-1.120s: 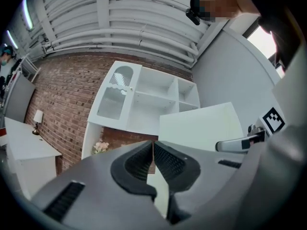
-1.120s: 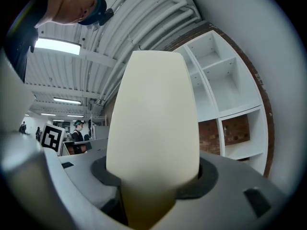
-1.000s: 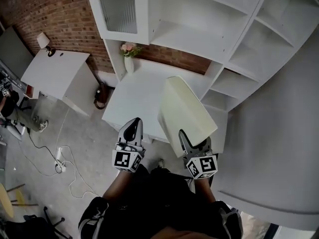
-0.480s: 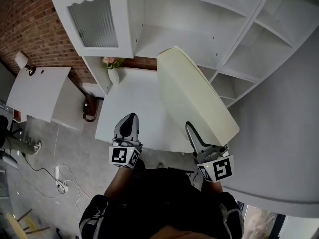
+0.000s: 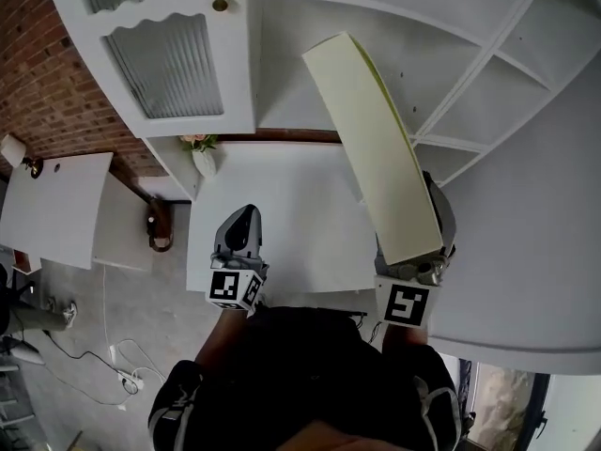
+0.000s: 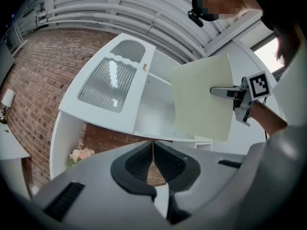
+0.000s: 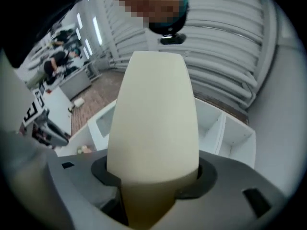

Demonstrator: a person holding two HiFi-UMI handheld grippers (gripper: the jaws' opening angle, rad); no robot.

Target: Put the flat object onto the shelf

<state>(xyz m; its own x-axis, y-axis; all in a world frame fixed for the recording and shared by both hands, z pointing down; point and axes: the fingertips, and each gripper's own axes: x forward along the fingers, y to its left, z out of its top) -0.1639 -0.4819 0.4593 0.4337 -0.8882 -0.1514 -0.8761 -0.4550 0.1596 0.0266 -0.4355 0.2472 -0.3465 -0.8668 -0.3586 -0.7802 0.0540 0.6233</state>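
- Raised since a second ago, cream board (image 5: 371, 139) now tilts up before shelf unit (image 5: 272, 64).
- Right claw (image 5: 434, 238) clamped on board's near edge.
- Left claw (image 5: 242, 225) closed, empty, near left.

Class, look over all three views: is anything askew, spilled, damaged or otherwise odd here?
Only the pale cream flat board: it hangs tilted in mid-air in front of the white shelf unit, clamped at one end by the right gripper and resting on no shelf. Nothing looks spilled or damaged.
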